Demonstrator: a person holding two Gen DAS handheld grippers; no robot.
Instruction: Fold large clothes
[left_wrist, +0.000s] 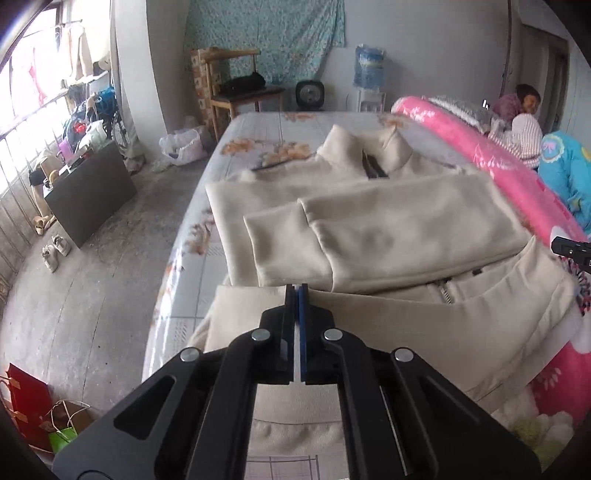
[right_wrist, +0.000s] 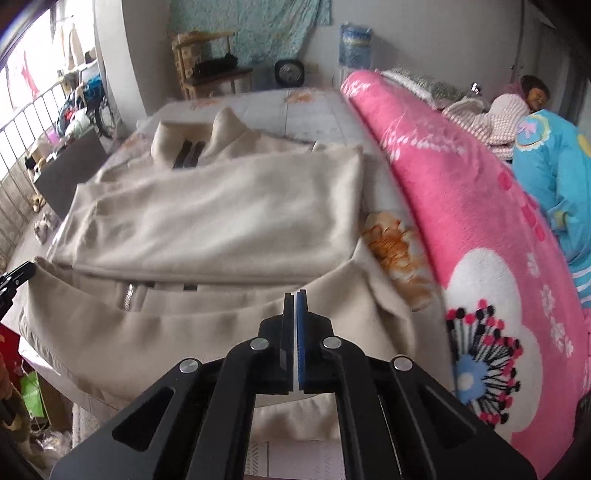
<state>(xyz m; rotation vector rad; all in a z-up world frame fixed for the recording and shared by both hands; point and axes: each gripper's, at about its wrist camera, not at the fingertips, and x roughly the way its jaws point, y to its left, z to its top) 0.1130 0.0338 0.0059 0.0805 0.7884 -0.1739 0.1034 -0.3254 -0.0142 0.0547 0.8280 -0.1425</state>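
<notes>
**Jacket Hem Gripped at Both Ends**

The cream jacket (left_wrist: 369, 229) lay on the bed (left_wrist: 258, 129), collar at the far end, sleeves folded across the body. My left gripper (left_wrist: 296, 290) had its fingers clamped on the near hem (left end). My right gripper (right_wrist: 295, 297) was clamped on the same hem, beside the pink blanket (right_wrist: 461, 206).

This is a lived-in home bedroom. A bed (left_wrist: 258, 125) with a floral sheet fills the room, a pink floral blanket (right_wrist: 461, 206) heaped along one side. A wooden chair (left_wrist: 236, 88), a water dispenser (left_wrist: 369, 74), shoes (left_wrist: 55, 251) on the concrete floor and hanging laundry (left_wrist: 33, 74) by the window mark it as domestic.
</notes>
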